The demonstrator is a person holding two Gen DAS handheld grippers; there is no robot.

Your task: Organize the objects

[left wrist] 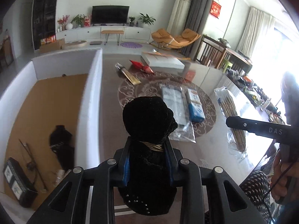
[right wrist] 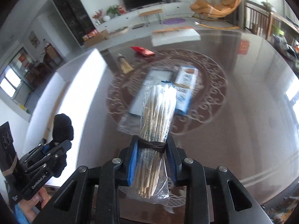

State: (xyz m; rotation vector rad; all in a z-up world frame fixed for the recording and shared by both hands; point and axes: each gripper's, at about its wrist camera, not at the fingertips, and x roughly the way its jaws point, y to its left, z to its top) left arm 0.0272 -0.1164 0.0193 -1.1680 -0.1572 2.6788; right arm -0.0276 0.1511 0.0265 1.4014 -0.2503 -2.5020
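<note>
My left gripper [left wrist: 148,145] is shut on a black velvet pouch [left wrist: 147,119] tied with gold cord and holds it above the table beside the white-walled box [left wrist: 89,93]. That pouch also shows in the right wrist view [right wrist: 62,128]. My right gripper [right wrist: 152,143] is shut on a clear bag of cotton swabs [right wrist: 158,112] bound with dark string, held above the round table [right wrist: 243,112]. A second black pouch [left wrist: 60,145] lies inside the box on its brown floor.
On the table lie two flat packets [left wrist: 184,102], a red packet [left wrist: 142,66], a small brush [left wrist: 129,74] and a white flat box [left wrist: 162,60]. The white-walled box also holds a dark case [left wrist: 16,181] and a thin stick. A person sits at the right.
</note>
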